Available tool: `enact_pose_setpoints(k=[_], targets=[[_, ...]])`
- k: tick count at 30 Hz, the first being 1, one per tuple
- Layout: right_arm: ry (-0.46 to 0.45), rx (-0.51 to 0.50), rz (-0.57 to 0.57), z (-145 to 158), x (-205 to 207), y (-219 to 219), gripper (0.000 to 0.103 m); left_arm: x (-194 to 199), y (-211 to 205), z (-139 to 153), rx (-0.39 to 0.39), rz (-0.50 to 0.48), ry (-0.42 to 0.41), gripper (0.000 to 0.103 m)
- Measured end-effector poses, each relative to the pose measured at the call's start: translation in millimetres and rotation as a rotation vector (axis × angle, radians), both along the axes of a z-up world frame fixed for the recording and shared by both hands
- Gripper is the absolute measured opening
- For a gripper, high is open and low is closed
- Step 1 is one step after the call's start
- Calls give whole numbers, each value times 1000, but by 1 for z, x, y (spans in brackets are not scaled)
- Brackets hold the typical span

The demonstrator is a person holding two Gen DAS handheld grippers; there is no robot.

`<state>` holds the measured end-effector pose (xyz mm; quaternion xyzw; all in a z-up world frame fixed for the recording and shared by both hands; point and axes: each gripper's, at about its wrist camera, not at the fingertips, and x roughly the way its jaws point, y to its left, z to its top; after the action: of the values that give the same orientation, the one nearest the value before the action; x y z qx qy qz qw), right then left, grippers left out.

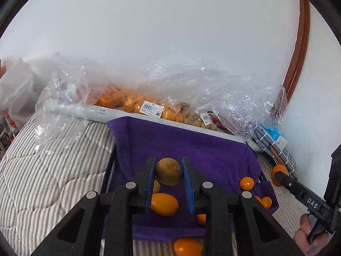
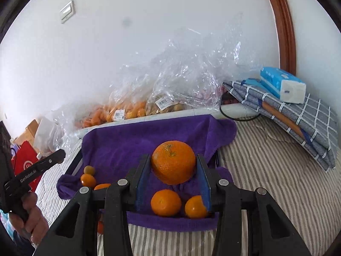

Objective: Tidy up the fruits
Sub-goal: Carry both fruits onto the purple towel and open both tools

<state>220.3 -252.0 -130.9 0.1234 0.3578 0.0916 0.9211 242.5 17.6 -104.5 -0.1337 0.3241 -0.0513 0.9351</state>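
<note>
L gripper (image 1: pixel 168 171) grips brown-green kiwi (image 1: pixel 168 171) – R gripper (image 2: pixel 173 165) dimpled orange (image 2: pixel 173 164).

The left gripper (image 1: pixel 168 171) clamped a brownish fruit (image 1: pixel 169 171) over the purple towel (image 1: pixel 191 145), small oranges (image 1: pixel 164 204) scattered below, bagged fruit (image 1: pixel 132 103) lining the wall.

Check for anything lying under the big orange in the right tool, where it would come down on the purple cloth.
The right tool grips the big orange above the purple cloth. Two small oranges lie on the cloth just below and nearer the camera. The cloth beyond them looks bare.
</note>
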Motion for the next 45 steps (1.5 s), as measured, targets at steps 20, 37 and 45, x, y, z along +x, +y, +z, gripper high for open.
enact_pose_setpoints(k=[20, 37, 45], targets=[[80, -51, 30, -39, 12, 9, 42, 13, -26, -25, 3, -64, 26, 24], [57, -120, 28, -35, 5, 17, 50, 18, -28, -33, -38, -86, 57, 24], [5, -129, 40, -27, -4, 22, 60, 20, -30, -35, -34, -101, 65, 25]])
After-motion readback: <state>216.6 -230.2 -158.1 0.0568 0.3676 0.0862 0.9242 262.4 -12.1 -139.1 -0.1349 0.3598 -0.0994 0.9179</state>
